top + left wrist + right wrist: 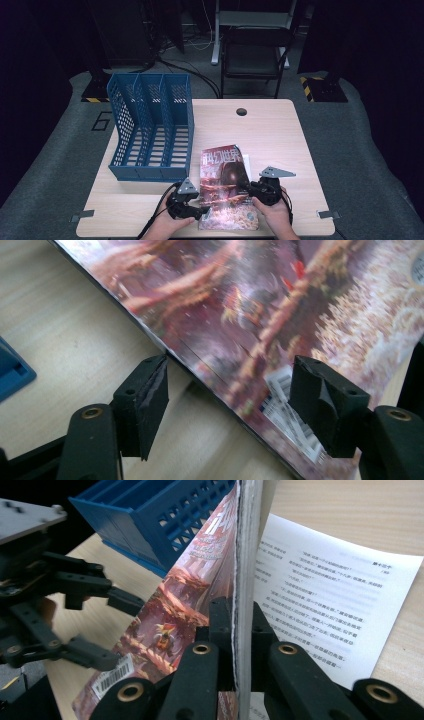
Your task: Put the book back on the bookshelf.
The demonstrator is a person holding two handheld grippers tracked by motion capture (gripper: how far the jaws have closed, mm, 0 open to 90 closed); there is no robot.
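The magazine (226, 187) is lying at the table's (280, 135) six o'clock; the right gripper (242, 630) is clamping its edge, the left gripper (230, 390) is gaping around its spine.

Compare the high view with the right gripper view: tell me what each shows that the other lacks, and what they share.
High view alone: the whole wooden table with its round cable hole, a black chair behind it, and the person's hands.

Right gripper view alone: the right gripper with jaws shut on the magazine's page edges, lines of print on a white sheet underneath, and the barcode on the cover.

Both: the magazine, the blue file rack, the left gripper with jaws open at the magazine's edge, and the tabletop.
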